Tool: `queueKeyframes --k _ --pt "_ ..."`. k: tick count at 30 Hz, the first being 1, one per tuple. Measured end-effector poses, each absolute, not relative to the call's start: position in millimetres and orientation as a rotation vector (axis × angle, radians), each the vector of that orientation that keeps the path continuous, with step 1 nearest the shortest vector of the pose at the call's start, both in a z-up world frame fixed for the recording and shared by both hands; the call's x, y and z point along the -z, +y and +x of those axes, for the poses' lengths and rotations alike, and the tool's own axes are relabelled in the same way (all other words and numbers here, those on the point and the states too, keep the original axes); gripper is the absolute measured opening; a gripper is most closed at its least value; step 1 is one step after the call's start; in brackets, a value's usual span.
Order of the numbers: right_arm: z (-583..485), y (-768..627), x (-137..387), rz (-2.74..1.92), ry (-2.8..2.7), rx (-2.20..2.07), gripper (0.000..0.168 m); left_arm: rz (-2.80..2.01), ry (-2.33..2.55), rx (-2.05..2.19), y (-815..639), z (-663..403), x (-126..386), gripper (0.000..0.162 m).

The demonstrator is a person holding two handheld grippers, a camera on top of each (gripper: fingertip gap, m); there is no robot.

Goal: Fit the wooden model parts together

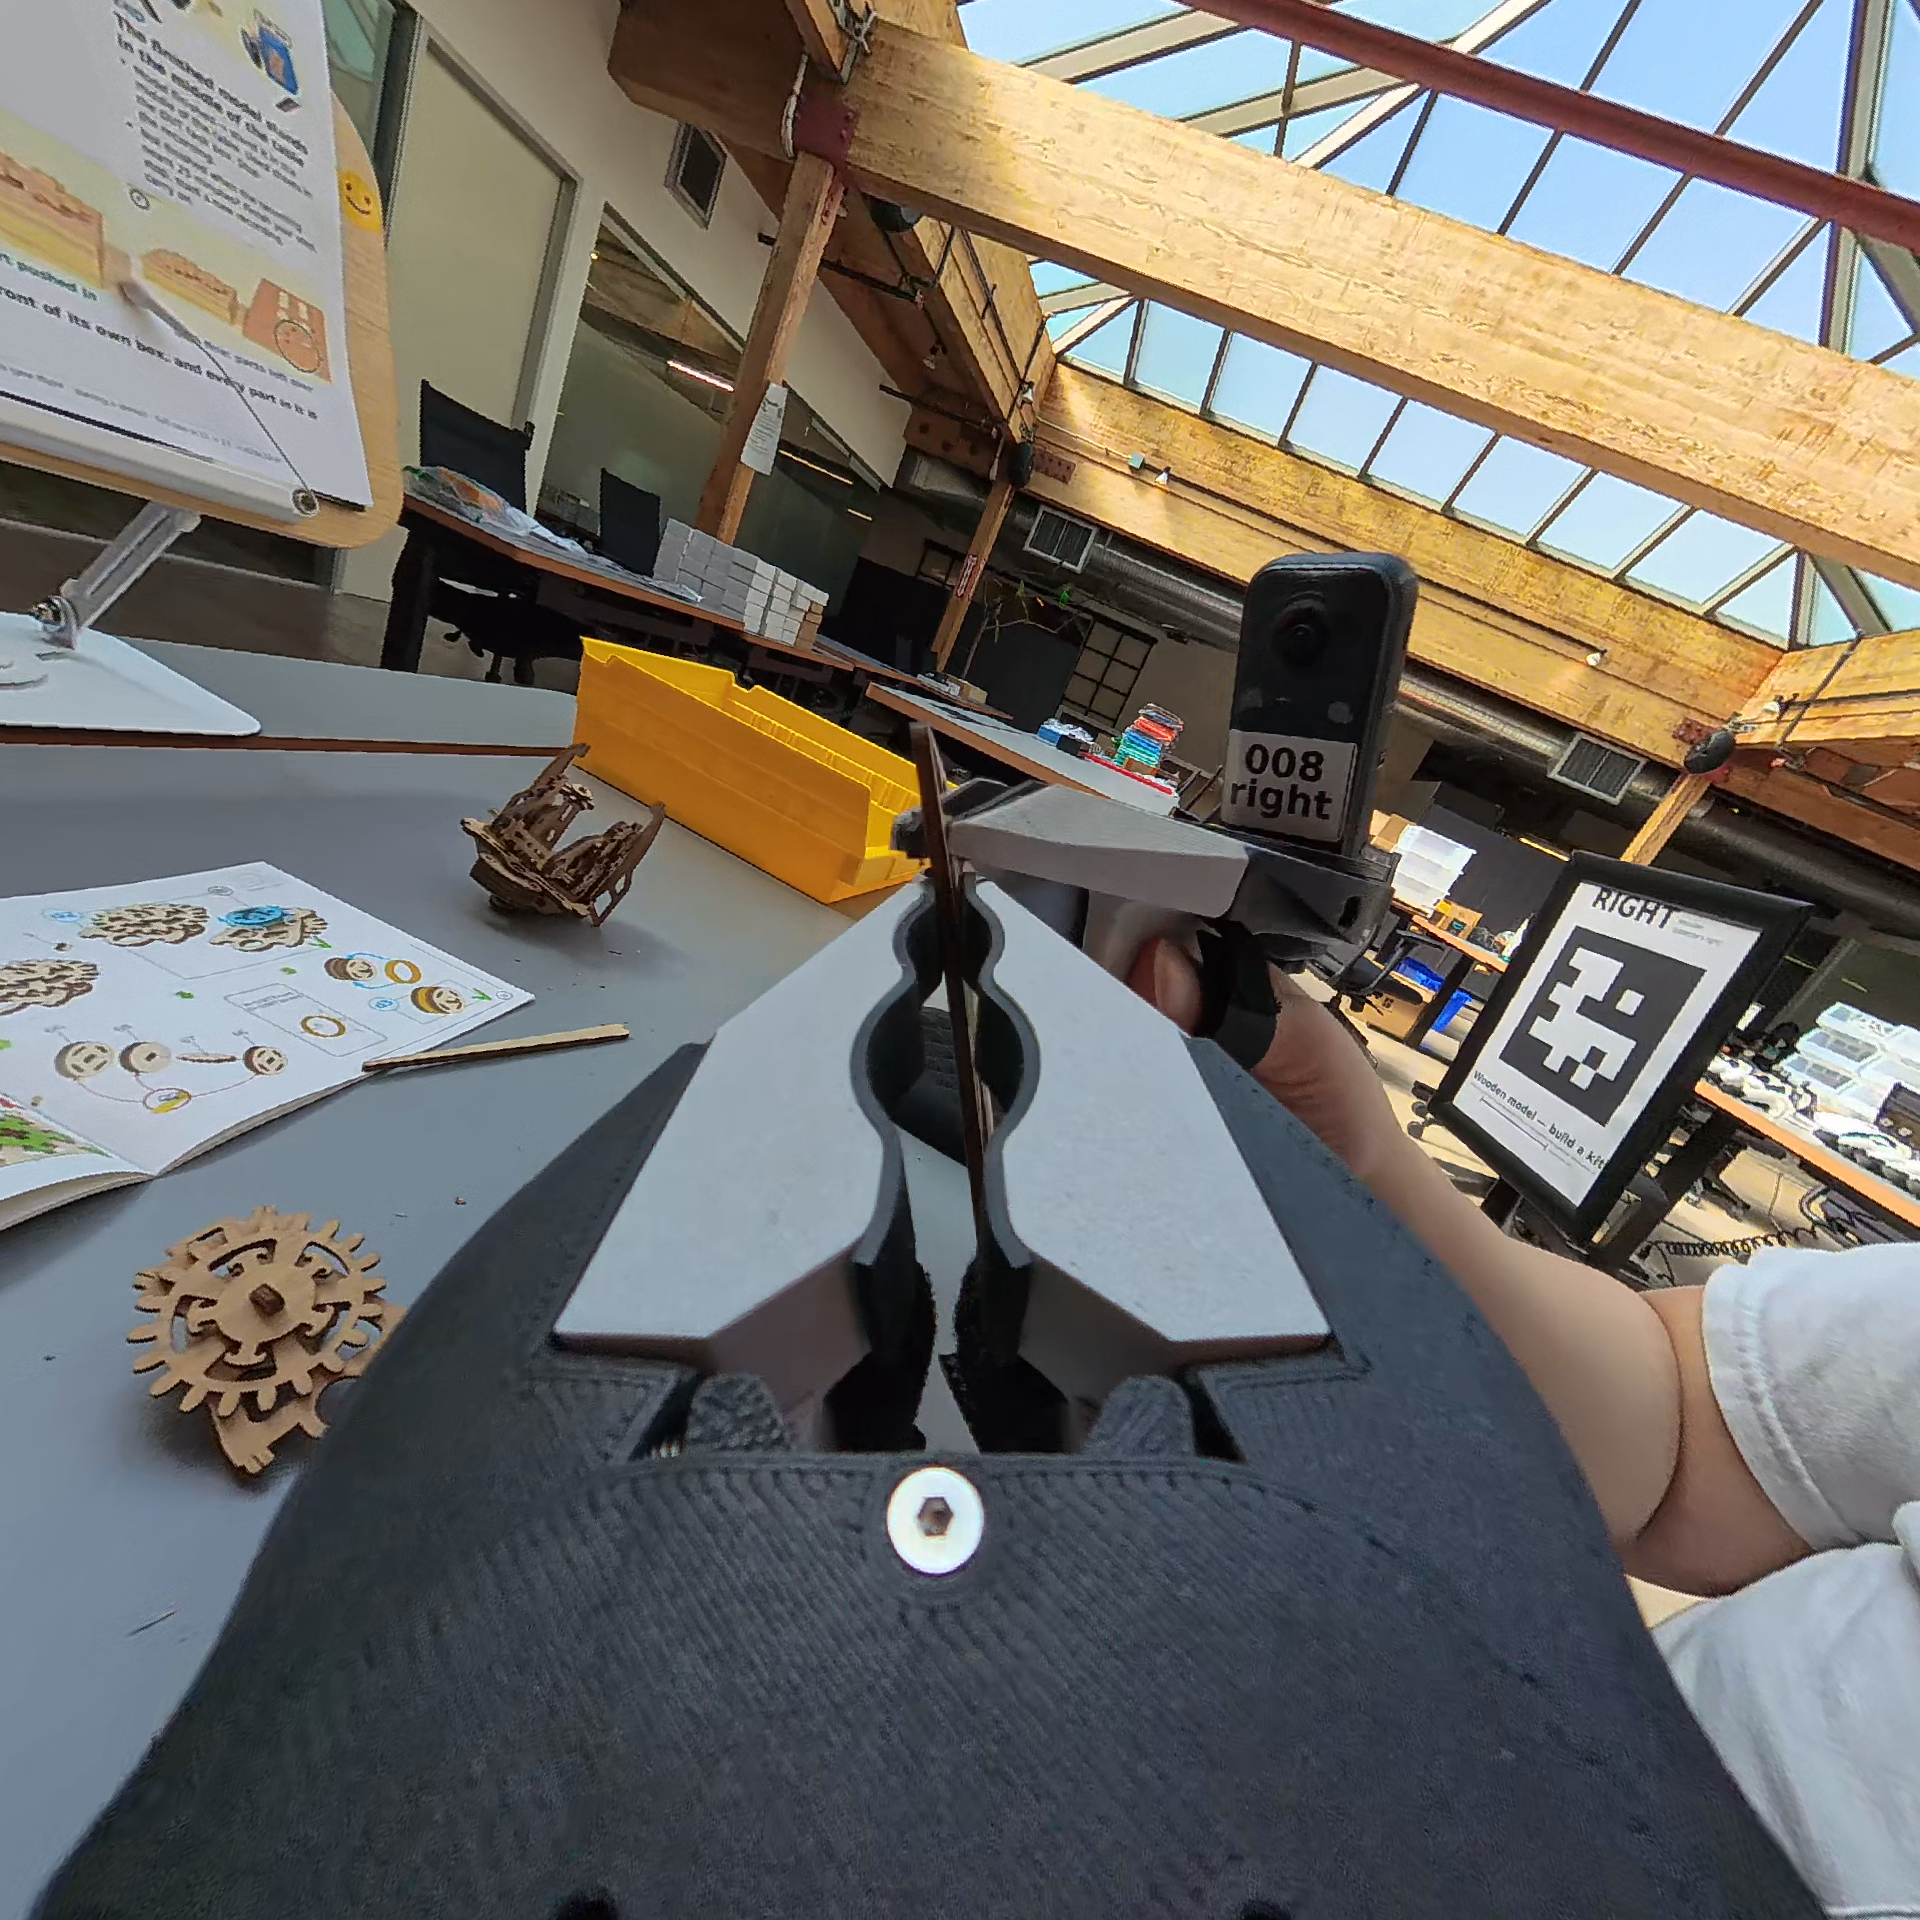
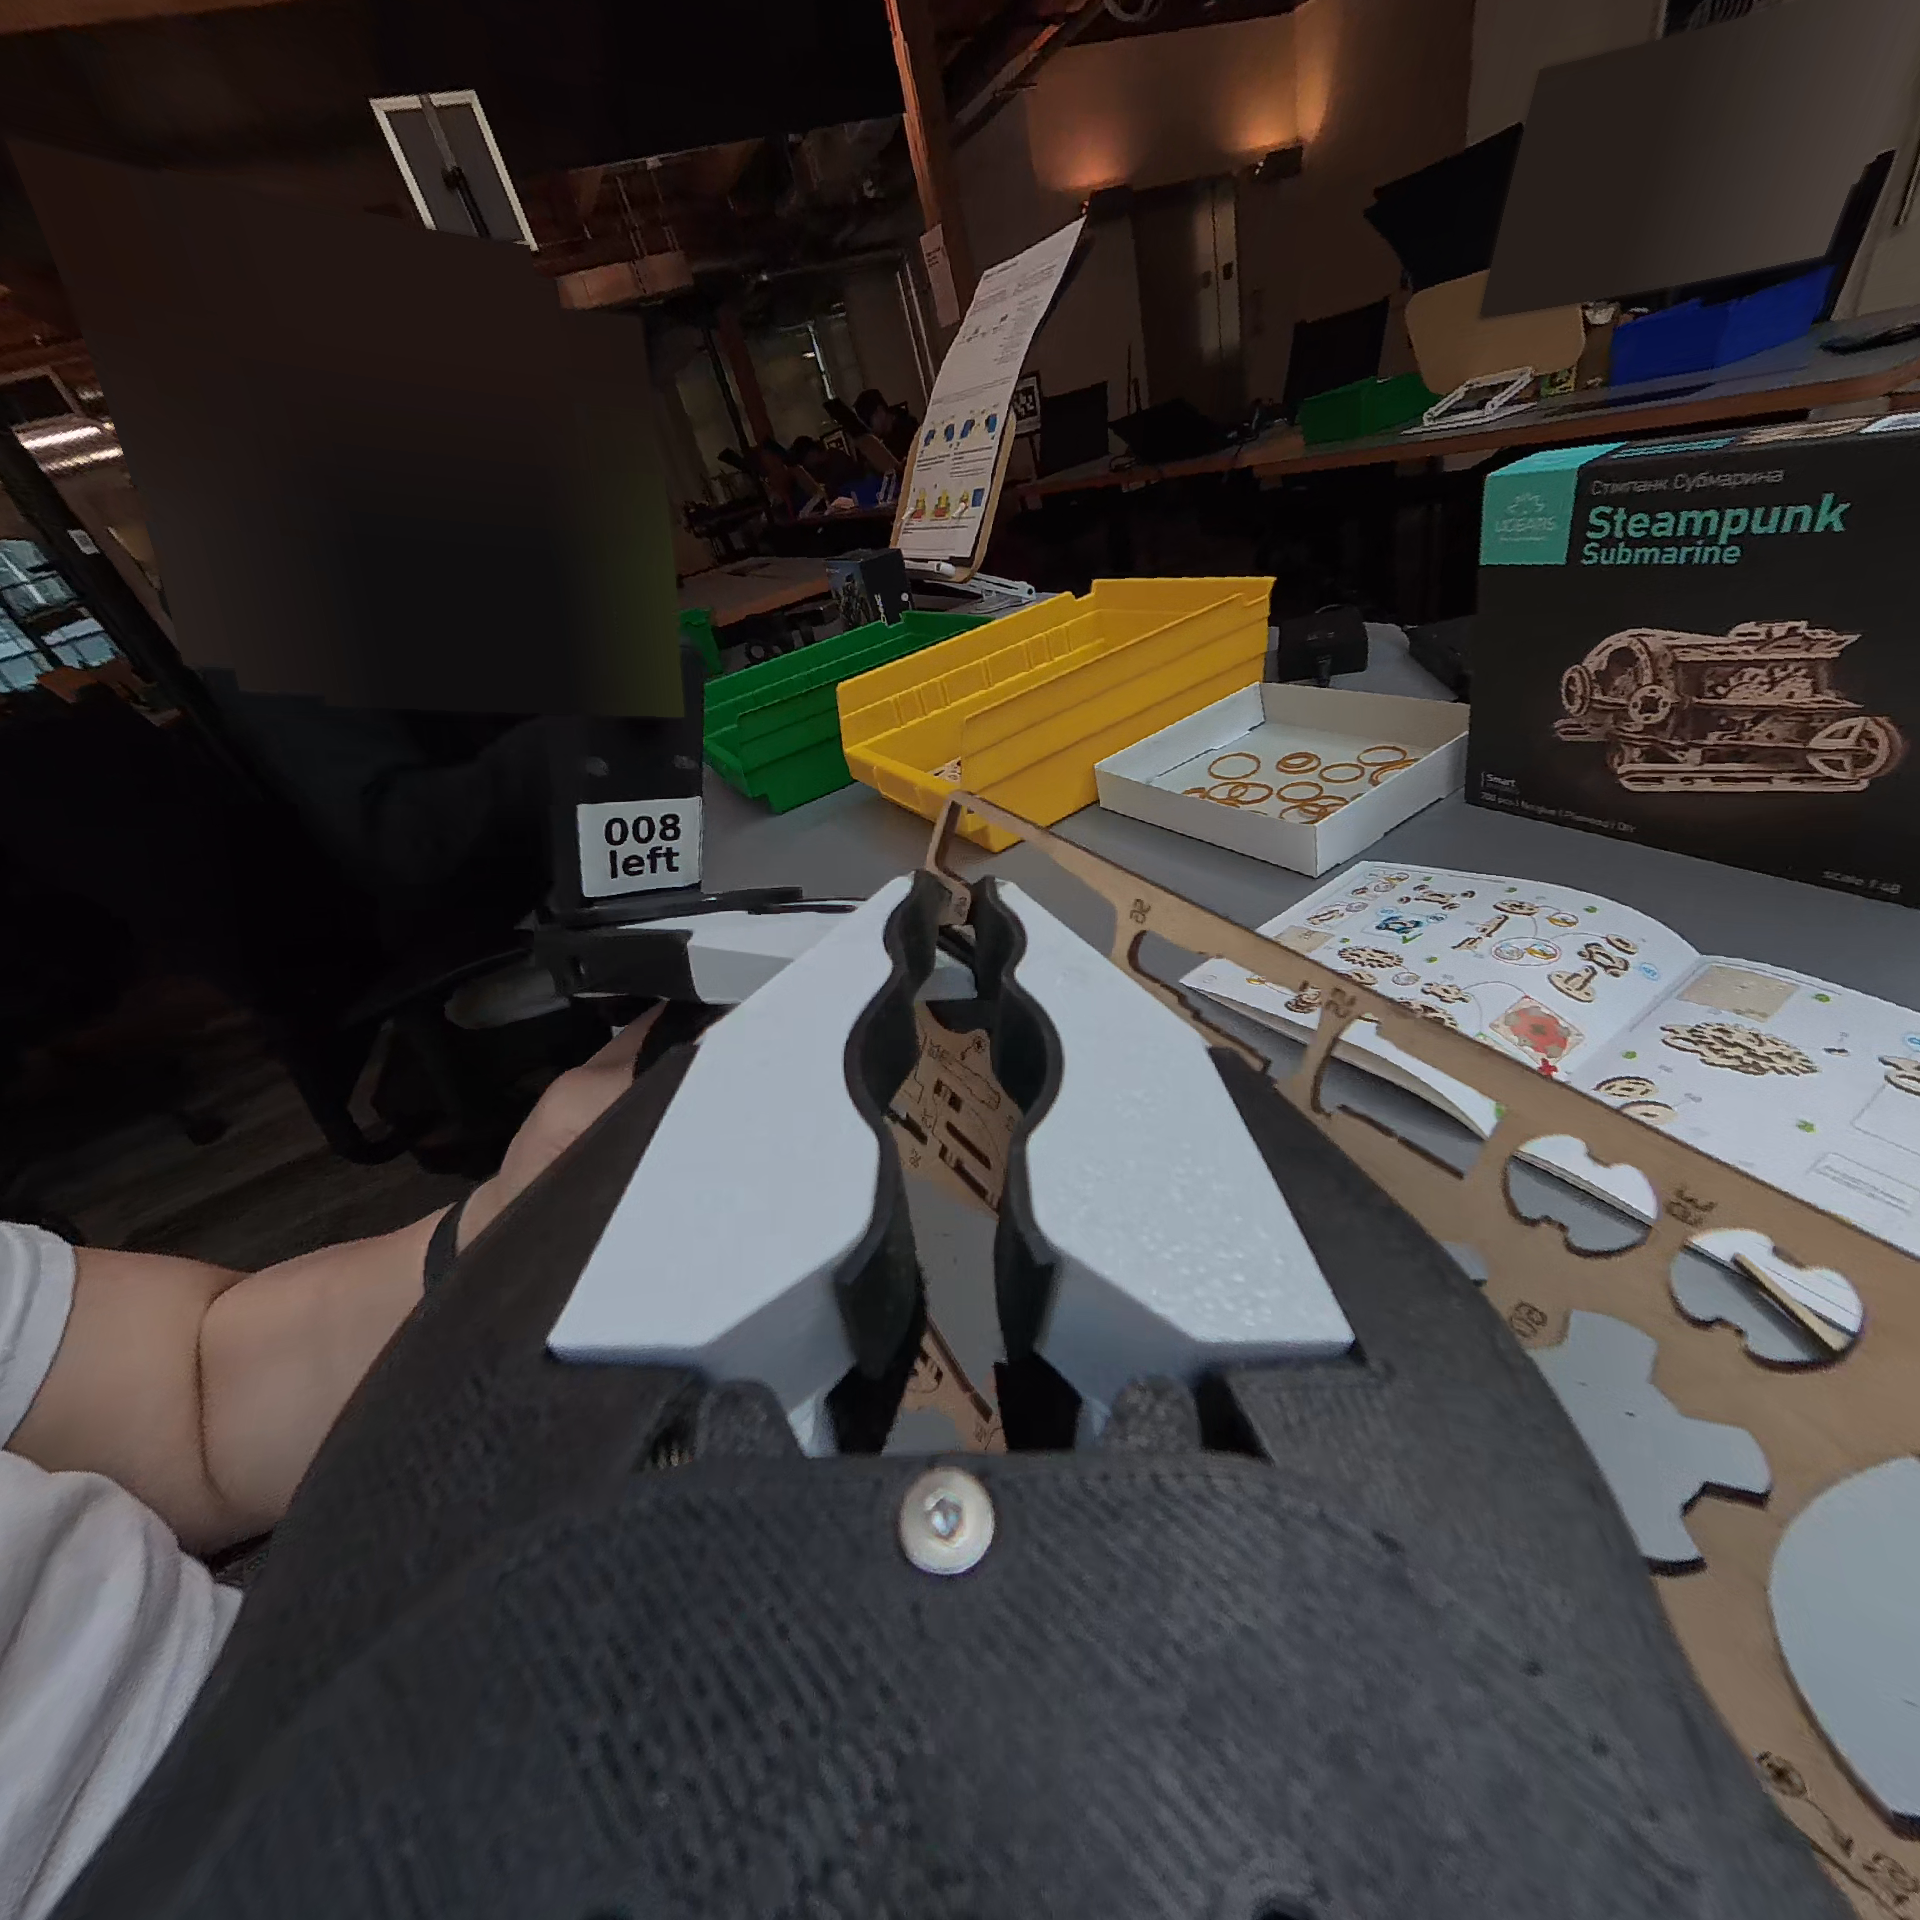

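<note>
A thin laser-cut wooden sheet (image 2: 1174, 920) with several punched-out holes hangs above the grey table (image 1: 312, 790). In the left wrist view it is edge-on, a dark line (image 1: 961, 1018). My left gripper (image 1: 948, 904) is shut on it, with the sheet running between the fingers. My right gripper (image 2: 951, 899) is shut on a small tab at the sheet's top corner. It shows in the left wrist view (image 1: 914, 831), coming in from the right. The left gripper's grey fingers (image 2: 769, 951) reach in from the left; their tips are hidden behind the right fingers.
On the table lie a wooden gear assembly (image 1: 260, 1320), a partly built model (image 1: 561, 842), a wooden stick (image 1: 499, 1044) and an open instruction booklet (image 2: 1662, 997). Farther back stand a yellow bin (image 2: 1049, 696), a green bin (image 2: 810, 717), a white tray of rings (image 2: 1288, 769) and the kit box (image 2: 1704, 644). The tips of both grippers are at nearly the same place. Left tips and right tips are each some 20 cm from the wooden gear assembly (image 1: 260, 1320).
</note>
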State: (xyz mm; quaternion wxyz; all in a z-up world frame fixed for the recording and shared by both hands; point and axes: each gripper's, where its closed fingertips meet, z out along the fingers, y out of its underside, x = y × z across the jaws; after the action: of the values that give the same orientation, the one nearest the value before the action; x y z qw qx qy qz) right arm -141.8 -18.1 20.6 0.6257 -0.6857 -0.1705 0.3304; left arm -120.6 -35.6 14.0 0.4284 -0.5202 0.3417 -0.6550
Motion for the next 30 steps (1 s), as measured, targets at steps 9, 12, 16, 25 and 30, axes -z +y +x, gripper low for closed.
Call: queueKeyframes --k 9,12,16,25,30 --pt "-145 -25 -22 -1.521 -0.369 -1.053 0.007 -1.273 0.874 1.715 -41 -123 -14 0.0" --pt "-144 -26 -20 -1.538 -0.377 -1.053 0.006 -1.269 0.891 1.693 -43 -123 -13 0.001" --pt "-145 -30 -21 -1.538 -0.412 -1.053 0.005 -1.24 0.91 1.606 -47 -123 -14 0.0" --pt "-149 -30 -26 -1.535 -0.446 -0.88 0.006 -1.189 0.858 1.519 -45 -126 -20 0.0" --pt "-147 -28 -23 -1.543 -0.423 -0.826 0.006 -1.196 0.837 1.519 -43 -125 -18 0.0"
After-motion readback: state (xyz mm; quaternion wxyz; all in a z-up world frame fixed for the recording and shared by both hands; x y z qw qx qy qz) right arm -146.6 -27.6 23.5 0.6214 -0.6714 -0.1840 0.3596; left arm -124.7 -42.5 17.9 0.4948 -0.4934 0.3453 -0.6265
